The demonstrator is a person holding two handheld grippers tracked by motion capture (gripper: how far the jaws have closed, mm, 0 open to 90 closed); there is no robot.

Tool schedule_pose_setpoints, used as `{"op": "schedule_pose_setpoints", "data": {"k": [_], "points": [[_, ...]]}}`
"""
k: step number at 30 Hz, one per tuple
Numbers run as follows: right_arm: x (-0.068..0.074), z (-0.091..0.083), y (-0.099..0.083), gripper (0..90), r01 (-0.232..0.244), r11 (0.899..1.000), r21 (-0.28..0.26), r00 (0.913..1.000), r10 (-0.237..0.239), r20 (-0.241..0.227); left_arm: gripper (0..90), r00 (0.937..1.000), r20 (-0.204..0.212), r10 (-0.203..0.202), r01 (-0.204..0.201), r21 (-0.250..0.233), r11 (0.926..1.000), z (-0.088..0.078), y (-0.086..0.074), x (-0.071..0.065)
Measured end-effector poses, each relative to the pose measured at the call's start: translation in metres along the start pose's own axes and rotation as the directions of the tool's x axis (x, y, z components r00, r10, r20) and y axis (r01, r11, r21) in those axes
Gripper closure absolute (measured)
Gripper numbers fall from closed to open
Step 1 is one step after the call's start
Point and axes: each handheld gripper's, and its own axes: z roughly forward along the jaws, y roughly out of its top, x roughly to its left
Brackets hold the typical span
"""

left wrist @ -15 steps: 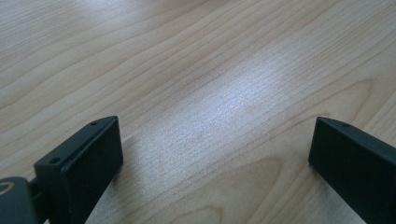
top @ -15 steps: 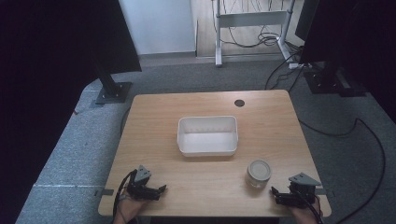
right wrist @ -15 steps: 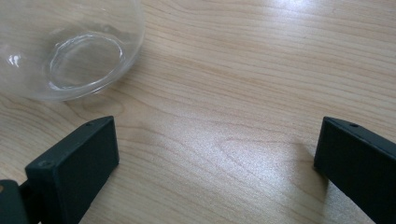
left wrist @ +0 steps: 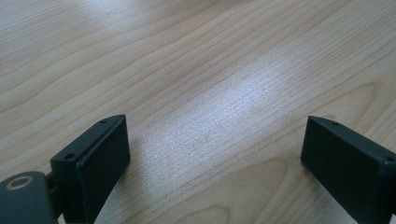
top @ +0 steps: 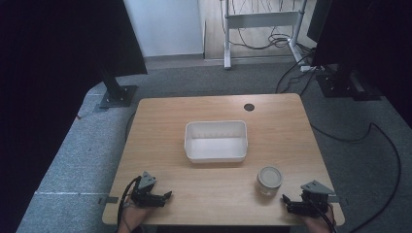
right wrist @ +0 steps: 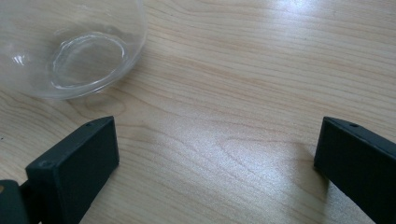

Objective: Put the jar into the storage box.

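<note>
Fingers on both your grippers stand wide apart with nothing between them: the left gripper [top: 151, 196] rests at the near left edge of the tabletop [top: 160, 126] over bare wood, and the right gripper [top: 296, 204] sits at the near right corner. Just beyond the right one stands the jar [top: 269, 179], which its own camera catches as a clear rounded wall [right wrist: 70, 46] up and to the left of the left finger [right wrist: 74, 163], not touching it. Judge it as glass or hard clear plastic: stiff, smooth, likely slippery and possibly breakable, and light if empty. Take it across the side wall below the rim, squeezing gently. Farther back, mid-tabletop, lies the white tray [top: 215, 154], well apart from the jar. You cannot tell whether the jar has a lid or holds anything; its top is cut off close up.
</note>
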Motion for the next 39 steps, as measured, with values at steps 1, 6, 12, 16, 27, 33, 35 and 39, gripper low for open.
{"op": "schedule_pose_setpoints", "data": {"k": [1, 6, 12, 16, 27, 33, 35, 39], "points": [[0.0, 0.0, 0.0, 0.0, -0.001, 1.0, -0.001, 1.0, 0.001, 0.0, 7.5, 1.0, -0.001, -0.001, 0.001, 0.001, 1.0, 0.0, 0.0, 0.0], [0.0, 0.0, -0.001, 0.0, -0.003, 1.0, -0.005, 1.0, 0.003, 0.002, 7.5, 0.9999, -0.012, 0.009, -0.009, 0.001, 1.0, -0.001, 0.001, -0.002], [0.0, 0.0, -0.001, 0.0, -0.002, 1.0, -0.006, 1.0, 0.002, 0.001, 7.6, 0.9996, -0.011, 0.025, -0.026, -0.024, 0.9994, -0.004, 0.005, -0.007], [0.0, 0.0, -0.001, 0.0, -0.002, 1.0, -0.006, 1.0, 0.002, 0.001, 7.6, 0.9994, -0.003, 0.034, -0.035, -0.031, 0.9989, -0.005, 0.009, -0.01], [0.0, 0.0, -0.001, 0.0, -0.001, 1.0, -0.006, 1.0, 0.001, 0.001, 7.5, 0.9982, 0.022, 0.056, -0.055, -0.058, 0.9968, -0.012, 0.023, -0.02], [0.0, 0.0, -0.001, 0.0, -0.002, 1.0, -0.006, 1.0, 0.002, 0.001, 7.5, 0.9975, 0.043, 0.057, -0.053, -0.077, 0.9956, -0.013, 0.029, -0.026], [0.0, 0.0, -0.001, 0.0, -0.002, 1.0, -0.006, 1.0, 0.002, 0.001, 7.5, 0.9968, 0.051, 0.061, -0.057, -0.081, 0.9951, -0.013, 0.031, -0.028], [0.001, -0.001, -0.001, 0.0, -0.002, 1.0, -0.006, 1.0, 0.002, 0.002, 7.4, 0.995, 0.07, 0.07, -0.064, -0.088, 0.994, -0.012, 0.037, -0.034]]}}
